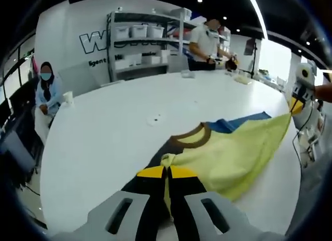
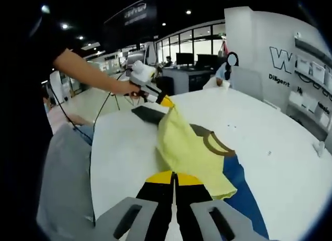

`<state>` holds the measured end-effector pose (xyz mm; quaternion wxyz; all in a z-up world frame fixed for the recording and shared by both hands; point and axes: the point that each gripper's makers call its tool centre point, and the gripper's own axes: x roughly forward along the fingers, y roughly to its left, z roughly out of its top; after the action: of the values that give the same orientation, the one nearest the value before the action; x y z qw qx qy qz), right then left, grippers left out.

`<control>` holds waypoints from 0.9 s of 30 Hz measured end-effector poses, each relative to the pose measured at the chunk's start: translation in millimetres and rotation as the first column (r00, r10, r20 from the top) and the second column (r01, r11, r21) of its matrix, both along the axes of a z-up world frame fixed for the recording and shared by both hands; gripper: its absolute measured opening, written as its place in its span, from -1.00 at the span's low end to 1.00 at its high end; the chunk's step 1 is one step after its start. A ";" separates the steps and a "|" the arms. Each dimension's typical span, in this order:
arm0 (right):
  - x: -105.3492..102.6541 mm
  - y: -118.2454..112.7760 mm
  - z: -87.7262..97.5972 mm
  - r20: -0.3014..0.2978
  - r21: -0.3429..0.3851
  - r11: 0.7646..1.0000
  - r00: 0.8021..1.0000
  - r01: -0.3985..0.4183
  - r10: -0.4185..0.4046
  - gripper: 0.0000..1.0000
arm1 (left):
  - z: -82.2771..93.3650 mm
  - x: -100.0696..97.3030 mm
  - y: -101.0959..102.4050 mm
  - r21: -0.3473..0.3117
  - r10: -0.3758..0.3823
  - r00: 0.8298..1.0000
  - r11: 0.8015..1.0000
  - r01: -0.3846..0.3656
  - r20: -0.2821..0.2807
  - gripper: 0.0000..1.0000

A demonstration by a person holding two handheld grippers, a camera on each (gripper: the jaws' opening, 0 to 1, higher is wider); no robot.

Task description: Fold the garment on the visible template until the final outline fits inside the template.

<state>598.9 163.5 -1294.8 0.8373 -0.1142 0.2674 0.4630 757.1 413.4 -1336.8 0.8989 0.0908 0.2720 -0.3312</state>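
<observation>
Garment [image 1: 236, 150] first: in the left gripper view the yellow shirt with its brown collar [image 1: 193, 137] hangs stretched between two holds, lifted off the white table [image 1: 119, 126] so that a fold can be carried over. The left gripper [image 1: 166, 173] has its yellow-tipped jaws pressed together on the near edge of the cloth, just below the collar. At the far right the other gripper's yellow tip [image 1: 295, 106] meets the shirt's opposite corner, so the fabric runs taut between them. Under the shirt a blue template [image 1: 244, 121] shows on the table, partly covered; the garment sits over it, which is probably why it is being raised here rather than dragged.

In the right gripper view the right gripper [image 2: 175, 177] likewise has its jaws drawn together on the yellow cloth [image 2: 189, 152] at the near edge. The blue template [image 2: 241, 186] lies to the right beneath it. Farther off, a person's hand [image 2: 127, 88] holds the left gripper [image 2: 165, 102], pinching the far corner. Holding both ends seems meant to keep the panel flat while it is folded.
</observation>
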 end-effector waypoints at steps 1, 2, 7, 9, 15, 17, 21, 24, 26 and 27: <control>-0.3 -1.4 -1.9 -0.003 -0.001 1.000 1.000 0.003 -0.003 -1.00 | -2.1 -0.4 0.5 0.003 -0.003 1.000 1.000 0.003 -0.005 -0.95; -1.2 -2.6 -4.6 -0.010 -0.002 1.000 1.000 0.008 -0.008 -1.00 | -3.3 -1.1 0.5 0.005 -0.004 1.000 1.000 0.004 -0.008 -0.95; -6.7 -4.8 -13.3 -0.032 -0.007 1.000 0.999 0.022 -0.022 -1.00 | -14.7 -9.1 -0.4 0.006 -0.012 0.999 1.000 0.012 -0.032 -0.95; -9.0 -5.3 -20.6 -0.043 -0.014 1.000 0.999 0.023 -0.024 -1.00 | -19.4 -15.0 -0.7 0.021 -0.023 0.999 0.999 0.024 -0.038 -0.95; -14.0 -7.2 -32.2 -0.065 -0.020 0.999 0.997 0.028 -0.030 -1.00 | -27.3 -27.1 1.0 0.041 -0.048 0.998 0.998 0.050 -0.040 -0.92; -14.0 -8.8 -34.7 -0.072 -0.021 0.999 0.997 0.036 -0.037 -1.00 | -28.4 -27.8 3.1 0.044 -0.049 0.998 0.998 0.051 -0.040 -0.84; -13.8 -11.2 -36.9 -0.081 -0.019 0.999 0.995 0.051 -0.052 -1.00 | -24.9 -32.3 8.0 0.036 -0.054 0.998 0.998 0.055 -0.018 -0.68; -13.9 -12.3 -38.1 -0.085 -0.022 0.998 0.995 0.053 -0.054 -1.00 | -23.7 -39.4 11.3 0.003 -0.056 0.998 0.998 0.057 -0.026 -0.62; -14.3 -12.5 -39.0 -0.085 -0.024 0.998 0.995 0.052 -0.054 -1.00 | -26.5 -45.4 15.7 -0.003 -0.059 0.998 0.998 0.059 -0.029 -0.60; -14.4 -12.5 -39.9 -0.086 -0.024 0.998 0.995 0.052 -0.054 -1.00 | -28.4 -48.7 17.3 -0.009 -0.061 0.997 0.998 0.061 -0.037 -0.59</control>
<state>584.4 150.9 -1334.7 0.8356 -0.0962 0.3115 0.4421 708.4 430.7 -1365.2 0.8835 0.0893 0.2847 -0.3611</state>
